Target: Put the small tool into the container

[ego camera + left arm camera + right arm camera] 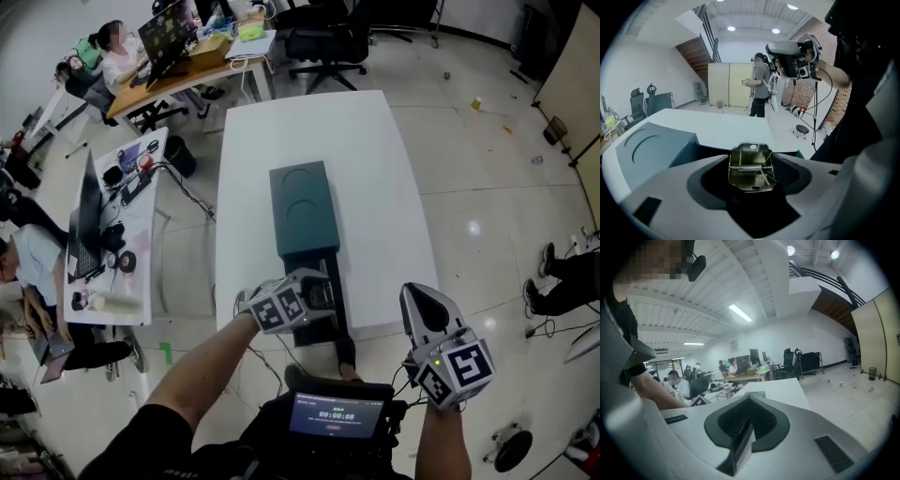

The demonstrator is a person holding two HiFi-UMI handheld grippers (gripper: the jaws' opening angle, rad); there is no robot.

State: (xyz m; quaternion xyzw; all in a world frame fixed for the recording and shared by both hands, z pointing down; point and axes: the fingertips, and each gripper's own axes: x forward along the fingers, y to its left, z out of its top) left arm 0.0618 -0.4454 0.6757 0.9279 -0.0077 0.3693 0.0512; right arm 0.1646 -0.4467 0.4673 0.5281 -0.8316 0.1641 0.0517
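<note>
White table (pixel 375 187) in an open office, green container (pixel 302 202) on it: our left hand-held gripper (pixel 751 180) is clamped on the small metal clip (pixel 751 163) at the container's open near end, our right hand-held gripper (pixel 740 434) closed together and empty, and if we let go early the clip may land outside.

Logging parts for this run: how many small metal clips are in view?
1. The metal clip is held in the left gripper, at the near end of the teal container. Others may be hidden inside it.
</note>
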